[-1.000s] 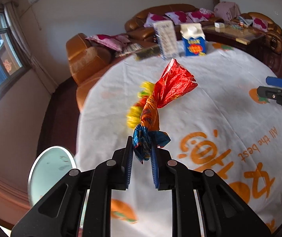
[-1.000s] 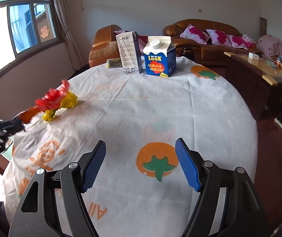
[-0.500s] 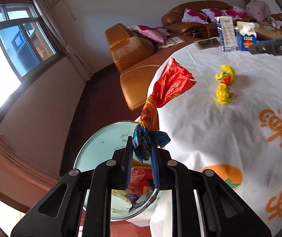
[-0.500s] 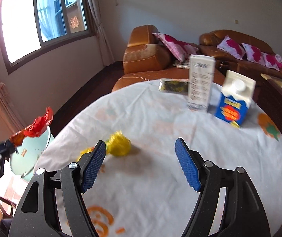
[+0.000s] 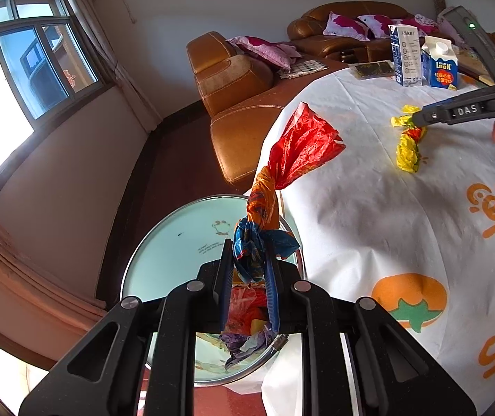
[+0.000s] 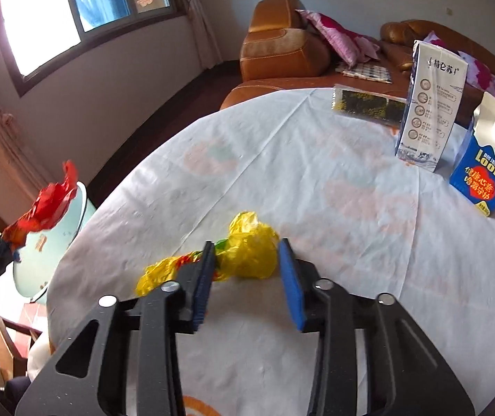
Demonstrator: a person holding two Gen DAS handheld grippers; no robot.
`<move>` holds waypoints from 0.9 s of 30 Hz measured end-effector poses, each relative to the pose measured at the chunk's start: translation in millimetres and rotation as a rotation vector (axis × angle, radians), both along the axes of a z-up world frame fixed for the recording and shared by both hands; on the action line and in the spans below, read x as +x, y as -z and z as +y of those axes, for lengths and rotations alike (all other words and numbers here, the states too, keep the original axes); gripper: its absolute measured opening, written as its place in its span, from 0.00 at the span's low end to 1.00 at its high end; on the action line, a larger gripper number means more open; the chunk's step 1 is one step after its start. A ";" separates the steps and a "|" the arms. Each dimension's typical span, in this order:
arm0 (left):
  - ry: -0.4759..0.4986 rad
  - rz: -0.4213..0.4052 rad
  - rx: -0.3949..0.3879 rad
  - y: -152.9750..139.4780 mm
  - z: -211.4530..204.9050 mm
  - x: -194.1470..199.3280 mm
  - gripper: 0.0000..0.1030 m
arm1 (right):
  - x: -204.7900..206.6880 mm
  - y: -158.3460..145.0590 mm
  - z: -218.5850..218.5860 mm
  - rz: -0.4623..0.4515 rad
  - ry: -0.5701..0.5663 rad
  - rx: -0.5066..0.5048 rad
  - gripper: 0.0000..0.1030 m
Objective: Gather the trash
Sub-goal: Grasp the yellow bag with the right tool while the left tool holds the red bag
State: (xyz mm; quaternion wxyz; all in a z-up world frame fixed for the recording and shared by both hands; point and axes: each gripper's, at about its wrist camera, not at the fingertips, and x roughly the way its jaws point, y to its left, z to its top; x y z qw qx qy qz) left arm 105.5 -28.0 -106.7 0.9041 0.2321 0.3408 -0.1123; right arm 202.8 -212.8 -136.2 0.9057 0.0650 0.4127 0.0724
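My left gripper [image 5: 247, 270] is shut on a twisted red, orange and blue wrapper [image 5: 296, 152] and holds it above a pale green bin [image 5: 178, 235] beside the table. The bin holds several crumpled wrappers [image 5: 247, 315]. My right gripper [image 6: 245, 270] is open, its fingers on either side of a yellow wrapper [image 6: 247, 249] lying on the white tablecloth [image 6: 334, 208]. The yellow wrapper also shows in the left wrist view [image 5: 407, 142], with the right gripper [image 5: 420, 118] at it. The red wrapper [image 6: 51, 204] and the bin [image 6: 56, 242] show at the left of the right wrist view.
A blue milk carton [image 6: 486, 170], a tall white carton [image 6: 431, 104] and a flat dark packet [image 6: 368, 104] stand at the far side of the table. A brown leather sofa [image 5: 233, 69] and a window [image 5: 39, 66] lie beyond the table edge.
My left gripper has swung left off the table with the red wrapper, to above the bin. My right gripper has moved to the yellow wrapper and narrowed around it.
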 end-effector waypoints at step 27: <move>-0.013 -0.038 -0.024 -19.7 7.0 -6.1 0.16 | -53.1 -30.9 9.1 -0.124 0.019 0.051 0.09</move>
